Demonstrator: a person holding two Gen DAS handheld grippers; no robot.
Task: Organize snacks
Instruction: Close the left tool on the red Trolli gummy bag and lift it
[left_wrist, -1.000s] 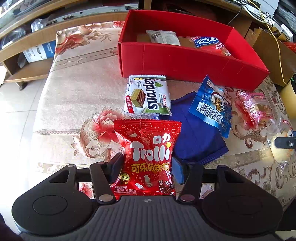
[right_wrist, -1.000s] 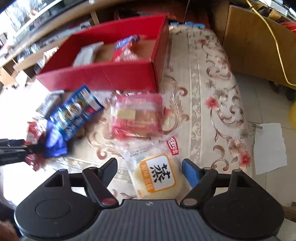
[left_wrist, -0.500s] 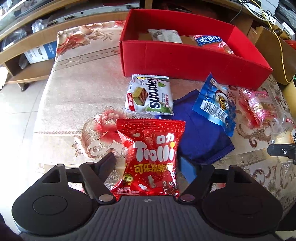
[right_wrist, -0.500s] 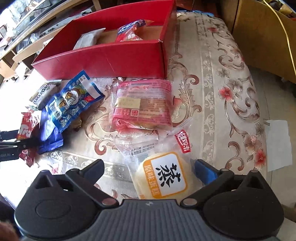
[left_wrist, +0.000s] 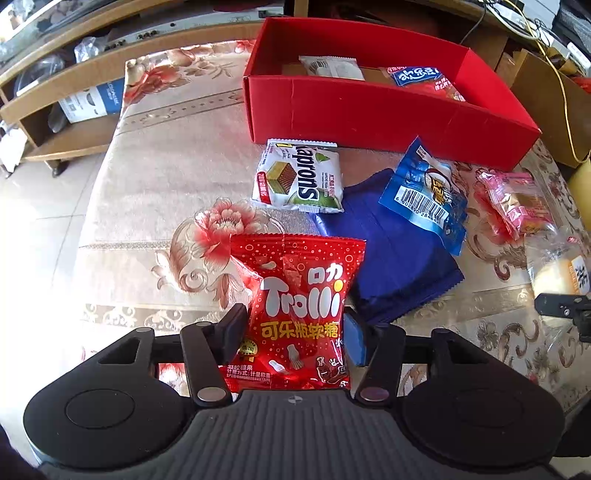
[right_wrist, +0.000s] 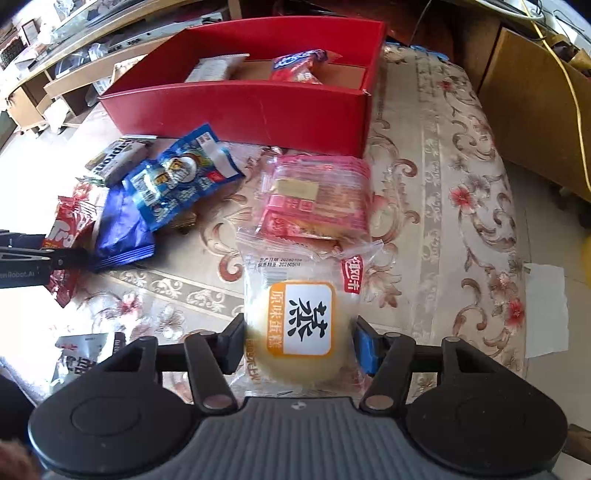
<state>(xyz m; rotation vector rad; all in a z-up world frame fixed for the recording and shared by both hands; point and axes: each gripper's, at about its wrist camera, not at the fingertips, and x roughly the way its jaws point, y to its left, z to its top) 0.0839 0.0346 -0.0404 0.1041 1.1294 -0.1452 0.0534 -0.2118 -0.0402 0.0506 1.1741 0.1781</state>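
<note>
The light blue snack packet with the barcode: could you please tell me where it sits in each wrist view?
Left wrist: light blue snack packet right of centre, overlapping the dark blue bag.
Right wrist: same packet left of centre.
Shared landmark: the red box, just behind the packet in both.

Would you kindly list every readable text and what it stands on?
"Trolli", "可乐瓶软糖": red gummy bag.
"Kaprons": white wafer pack.
"蒸", "原味蛋糕": cake packet.
Barcode digits on the blue packet and the pink pack print: too blurred.
</note>
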